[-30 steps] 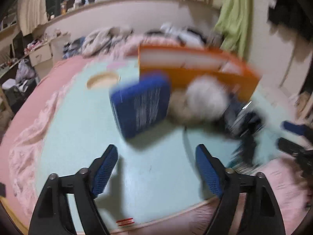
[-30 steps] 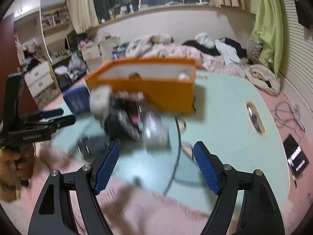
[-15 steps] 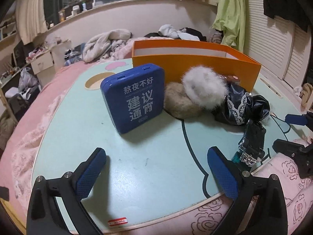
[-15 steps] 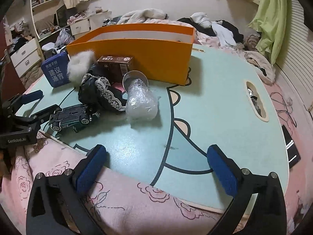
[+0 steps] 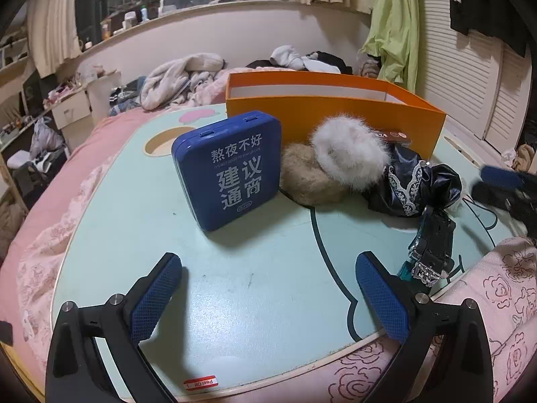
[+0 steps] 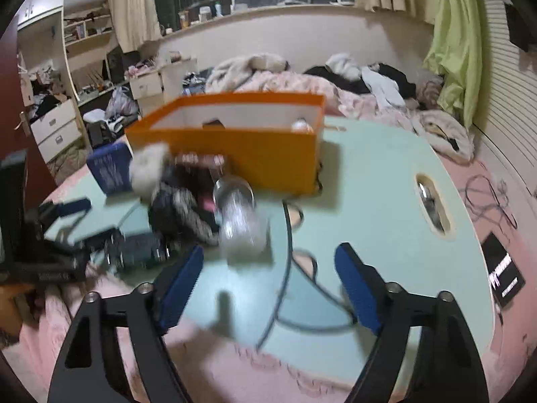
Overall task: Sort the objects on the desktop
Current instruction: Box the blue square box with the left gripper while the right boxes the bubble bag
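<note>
A blue tin [image 5: 231, 171] with white characters leans upright on the pale green table [image 5: 261, 288], ahead of my left gripper [image 5: 268, 288], which stands wide open and empty. Beside the tin lie a tan fur ring [image 5: 307, 181], a white fur ring [image 5: 349, 154], a black lace cloth [image 5: 412, 181] and a dark toy car [image 5: 431, 245]. An orange box [image 5: 332, 107] stands behind them. In the blurred right wrist view my right gripper [image 6: 268, 282] has nothing between its closing jaws; a clear plastic cup [image 6: 240, 215] lies just ahead, near the orange box [image 6: 241, 147].
Pink floral bedding [image 5: 496, 302] surrounds the table. The table has oval cut-outs [image 6: 431, 203]. A phone [image 6: 503, 268] and a cable [image 6: 486, 198] lie on the bedding at the right. Clothes are heaped behind the box [image 6: 352, 80]. The other gripper shows at each view's edge [image 5: 503, 188].
The left jaws widened from a narrower gap and that view went from blurred to sharp. The right jaws opened wide half a second ago and now stand closer together; that view is blurred again.
</note>
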Tool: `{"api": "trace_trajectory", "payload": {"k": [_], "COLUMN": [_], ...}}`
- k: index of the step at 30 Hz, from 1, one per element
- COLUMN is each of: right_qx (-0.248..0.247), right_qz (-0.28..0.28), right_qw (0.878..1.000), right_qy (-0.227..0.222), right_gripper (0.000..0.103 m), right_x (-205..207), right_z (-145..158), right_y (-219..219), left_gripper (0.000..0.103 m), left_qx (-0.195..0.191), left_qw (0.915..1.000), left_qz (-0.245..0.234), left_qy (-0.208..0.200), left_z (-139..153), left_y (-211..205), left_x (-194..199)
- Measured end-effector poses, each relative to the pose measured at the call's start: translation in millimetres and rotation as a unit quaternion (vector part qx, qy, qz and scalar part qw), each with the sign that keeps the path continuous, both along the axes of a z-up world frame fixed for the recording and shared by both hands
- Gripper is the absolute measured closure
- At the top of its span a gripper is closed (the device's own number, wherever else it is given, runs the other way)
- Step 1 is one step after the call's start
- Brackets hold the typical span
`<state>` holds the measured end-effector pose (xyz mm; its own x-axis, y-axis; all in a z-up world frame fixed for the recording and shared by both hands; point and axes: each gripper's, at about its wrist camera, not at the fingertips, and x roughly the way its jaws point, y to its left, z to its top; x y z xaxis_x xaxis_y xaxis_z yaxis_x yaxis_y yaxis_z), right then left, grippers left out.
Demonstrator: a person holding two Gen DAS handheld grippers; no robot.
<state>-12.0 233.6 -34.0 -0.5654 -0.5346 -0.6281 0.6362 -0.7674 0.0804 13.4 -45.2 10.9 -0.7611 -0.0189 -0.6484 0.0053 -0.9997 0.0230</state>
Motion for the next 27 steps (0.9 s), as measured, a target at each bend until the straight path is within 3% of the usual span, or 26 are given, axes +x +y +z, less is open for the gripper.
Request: {"api": "trace_trajectory", "payload": {"k": [5, 6, 7, 13, 17, 19, 21, 22, 24, 25, 27], "right_qx": [0.015, 0.022, 0.025, -0.057, -0.082, -0.078, -0.077, -0.077, -0.077, -0.078, -0.079], "right_qz": [0.013, 0.015, 0.019, 0.023, 0.022, 0.022, 0.023, 0.022, 0.022, 0.021, 0.02], "right_qw": [0.999, 0.999, 0.998, 0.997, 0.996, 0.996, 0.997, 0.997, 0.996, 0.996, 0.996], "right_qy": [-0.028, -0.042, -0.063, -0.035, -0.021, -0.023, -0.024, -0.023, -0.024, -0.025, -0.025], "right_gripper": [0.047, 0.062, 0.07, 0.071, 0.071, 0.071, 0.071, 0.071, 0.071, 0.071, 0.071], "right_x": [-17.8, -22.1, -25.1, -11.1, -6.1, -5.6, -5.4, -6.1, -7.0, -7.2, -6.8], "right_z": [-2.9, -8.6, -15.6, -12.1, -7.3, -7.6, -6.9, -5.9, -5.9, -6.1, -6.5], "right_y": [-24.2, -26.1, -27.7, 1.9, 9.8, 5.9, 3.8, 3.4, 4.3, 4.8, 6.4], "left_gripper": [0.0, 0.0, 0.0, 0.009, 0.009, 0.009, 0.013, 0.021, 0.055, 0.083, 0.083], "left_qx": [0.003, 0.009, 0.019, 0.069, 0.045, 0.031, 0.041, 0.055, 0.072, 0.071, 0.081], "left_qw": [1.0, 0.9999, 0.9997, 0.9954, 0.9962, 0.9974, 0.9974, 0.996, 0.992, 0.9919, 0.9919], "left_qz": [0.0, -0.001, -0.004, -0.007, 0.002, -0.009, -0.04, -0.065, -0.103, -0.105, -0.098], "left_qy": [0.006, 0.01, 0.017, 0.066, 0.075, 0.065, 0.045, 0.028, -0.004, -0.013, -0.002], "left_z": [2.0, 3.0, 4.5, 28.3, 50.6, 57.0, 54.6, 49.8, 38.3, 31.7, 27.9], "left_y": [-0.5, -1.1, -2.5, -21.5, -38.4, -43.6, -46.3, -45.8, -44.6, -43.1, -41.7], "left_x": [1.2, 2.9, 5.7, 15.9, -3.6, -19.9, -36.0, -44.5, -57.2, -60.1, -52.8]}}
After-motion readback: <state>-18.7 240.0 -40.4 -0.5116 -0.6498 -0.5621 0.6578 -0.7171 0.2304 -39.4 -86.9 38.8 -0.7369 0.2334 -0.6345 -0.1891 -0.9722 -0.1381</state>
